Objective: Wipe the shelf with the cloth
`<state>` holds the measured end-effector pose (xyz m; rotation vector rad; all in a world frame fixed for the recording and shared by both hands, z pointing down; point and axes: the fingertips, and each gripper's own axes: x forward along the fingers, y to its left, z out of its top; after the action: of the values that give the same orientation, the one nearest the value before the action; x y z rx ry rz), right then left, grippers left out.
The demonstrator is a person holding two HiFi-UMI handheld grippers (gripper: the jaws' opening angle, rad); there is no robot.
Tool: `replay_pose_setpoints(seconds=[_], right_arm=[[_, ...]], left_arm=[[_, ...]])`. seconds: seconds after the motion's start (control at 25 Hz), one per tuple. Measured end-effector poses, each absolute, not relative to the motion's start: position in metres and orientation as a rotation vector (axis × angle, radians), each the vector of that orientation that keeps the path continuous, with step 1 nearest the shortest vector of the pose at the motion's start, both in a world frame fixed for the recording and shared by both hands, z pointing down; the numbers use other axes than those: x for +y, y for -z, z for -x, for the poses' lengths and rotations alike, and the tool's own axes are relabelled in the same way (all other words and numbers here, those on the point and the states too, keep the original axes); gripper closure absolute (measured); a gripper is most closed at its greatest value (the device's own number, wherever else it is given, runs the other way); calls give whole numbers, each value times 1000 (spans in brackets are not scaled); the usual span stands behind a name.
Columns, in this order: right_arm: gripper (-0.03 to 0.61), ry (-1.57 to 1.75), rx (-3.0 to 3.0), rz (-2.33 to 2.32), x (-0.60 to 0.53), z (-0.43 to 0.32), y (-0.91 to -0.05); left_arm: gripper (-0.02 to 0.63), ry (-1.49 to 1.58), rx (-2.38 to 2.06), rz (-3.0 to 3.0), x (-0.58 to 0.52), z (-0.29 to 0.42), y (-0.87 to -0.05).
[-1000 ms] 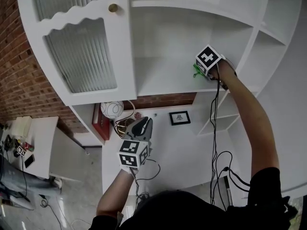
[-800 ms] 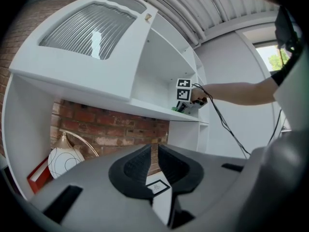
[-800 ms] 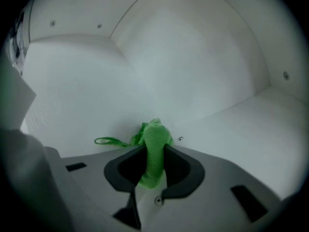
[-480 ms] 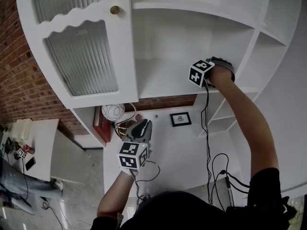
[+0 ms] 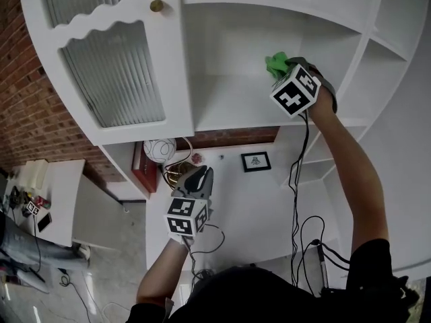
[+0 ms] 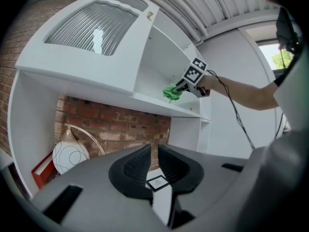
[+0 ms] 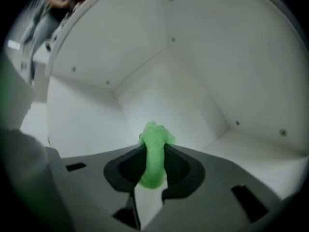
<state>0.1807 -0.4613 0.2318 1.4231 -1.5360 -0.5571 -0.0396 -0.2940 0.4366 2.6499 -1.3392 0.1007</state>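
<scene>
Right claw (image 7: 154, 151) clenched on the green cloth (image 7: 153, 137). The cloth is bunched up between its jaws and a wad sticks out past the tips. This claw is raised inside the open white shelf (image 5: 236, 106) compartment, aimed at the back corner where the rear wall, side wall and top panel meet. The cloth sits at the claw's tip, just above the shelf board. Cannot tell whether it touches the board or the wall.

Left claw (image 6: 154, 161) is released and empty, its jaws only a narrow slit apart. It is held low, well below the shelf board and well apart from the right claw, pointing up toward the brick wall (image 6: 116, 129) under the shelf.

- A small framed picture (image 5: 255, 161) sits ahead of the left claw, slightly to the right.
- A round white lamp globe (image 5: 159, 150) is ahead of the left claw, to its left.
- A cabinet door (image 5: 114, 73) with ribbed glass and a brass knob (image 5: 157, 6) is left of the right claw.
- A black cable (image 5: 296, 180) hangs from the right claw down along the person's forearm.
</scene>
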Motion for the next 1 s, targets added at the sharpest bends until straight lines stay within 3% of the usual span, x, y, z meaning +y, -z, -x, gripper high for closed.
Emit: replay_pose_setpoints(seconds=[0.24, 0.48, 0.76, 1.0], right_arm=[[489, 77, -2223, -1366, -453, -110, -228], [489, -303, -2494, -1034, -442, -35, -251], [489, -479, -2444, -685, -424, 34, -291], [489, -407, -2313, -684, -435, 34, -311]], left_arm=[[568, -115, -1460, -2597, -283, 69, -432], [568, -121, -1588, -2520, -267, 106, -431], [568, -119, -1702, -2449, -252, 142, -430], [568, -115, -1732, -2421, -247, 155, -431]])
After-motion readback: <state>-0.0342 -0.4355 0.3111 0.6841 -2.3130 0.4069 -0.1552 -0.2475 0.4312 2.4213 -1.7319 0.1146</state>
